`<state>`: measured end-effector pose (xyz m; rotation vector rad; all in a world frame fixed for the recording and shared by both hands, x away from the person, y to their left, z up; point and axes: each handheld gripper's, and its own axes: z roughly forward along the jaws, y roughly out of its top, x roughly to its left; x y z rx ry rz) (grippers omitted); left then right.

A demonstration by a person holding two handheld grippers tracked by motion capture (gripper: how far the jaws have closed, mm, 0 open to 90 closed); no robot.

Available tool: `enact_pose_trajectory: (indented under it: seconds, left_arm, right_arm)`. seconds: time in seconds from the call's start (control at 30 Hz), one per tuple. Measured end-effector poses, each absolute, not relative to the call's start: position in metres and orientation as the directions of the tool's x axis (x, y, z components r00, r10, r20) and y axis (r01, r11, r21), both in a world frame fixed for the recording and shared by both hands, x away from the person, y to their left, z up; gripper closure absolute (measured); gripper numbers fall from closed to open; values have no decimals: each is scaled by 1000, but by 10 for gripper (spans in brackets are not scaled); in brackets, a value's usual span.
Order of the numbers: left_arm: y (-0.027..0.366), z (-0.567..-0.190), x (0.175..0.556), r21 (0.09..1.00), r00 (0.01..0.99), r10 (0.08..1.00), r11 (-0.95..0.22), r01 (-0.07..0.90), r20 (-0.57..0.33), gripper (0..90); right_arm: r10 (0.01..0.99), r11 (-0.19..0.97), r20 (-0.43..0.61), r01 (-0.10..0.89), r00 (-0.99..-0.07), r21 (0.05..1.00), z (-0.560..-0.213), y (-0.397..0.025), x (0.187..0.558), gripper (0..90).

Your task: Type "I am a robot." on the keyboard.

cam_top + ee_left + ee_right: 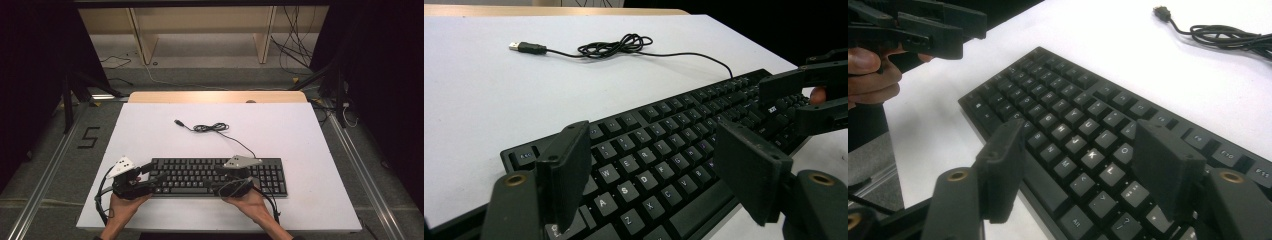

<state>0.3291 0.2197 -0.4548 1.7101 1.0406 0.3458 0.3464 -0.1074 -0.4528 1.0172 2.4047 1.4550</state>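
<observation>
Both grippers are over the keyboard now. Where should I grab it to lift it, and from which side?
Take the keyboard by its two short ends, one gripper per end, coming in from the left and right. It lies flat and long, so the ends give thin edges that open jaws can straddle. The left gripper sits near the left end; the right gripper would need to shift toward the number pad.
</observation>
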Motion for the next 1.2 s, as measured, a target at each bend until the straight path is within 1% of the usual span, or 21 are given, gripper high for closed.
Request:
enact_pose_trajectory:
  seconds: [0.27, 0.37, 0.47, 0.77, 1.07, 1.1, 1.2]
  left_arm:
    - [214, -457, 334, 870, 583, 773, -85, 486, -250, 318]
    - [211, -458, 336, 864, 585, 773, -99, 493, -246, 350]
    - [208, -458, 338, 858, 580, 779, -111, 501, -238, 403]
    - [198, -460, 345, 835, 600, 771, -176, 521, -212, 654]
    - [187, -462, 361, 806, 613, 764, -226, 547, -202, 869]
    - [186, -462, 362, 804, 611, 765, -226, 550, -204, 888]
    - [183, -462, 367, 795, 617, 758, -236, 559, -209, 889]
  right_arm:
    - [628, 292, 203, 470, -751, 833, -451, -112, 346, 360]
    - [630, 288, 205, 470, -749, 834, -450, -113, 345, 357]
    - [630, 286, 204, 468, -749, 837, -449, -114, 344, 355]
    - [636, 272, 208, 468, -744, 841, -446, -120, 342, 353]
    - [635, 270, 207, 465, -744, 843, -445, -121, 341, 348]
    - [635, 269, 208, 465, -744, 843, -445, -121, 340, 343]
    - [634, 264, 210, 463, -745, 846, -444, -122, 339, 328]
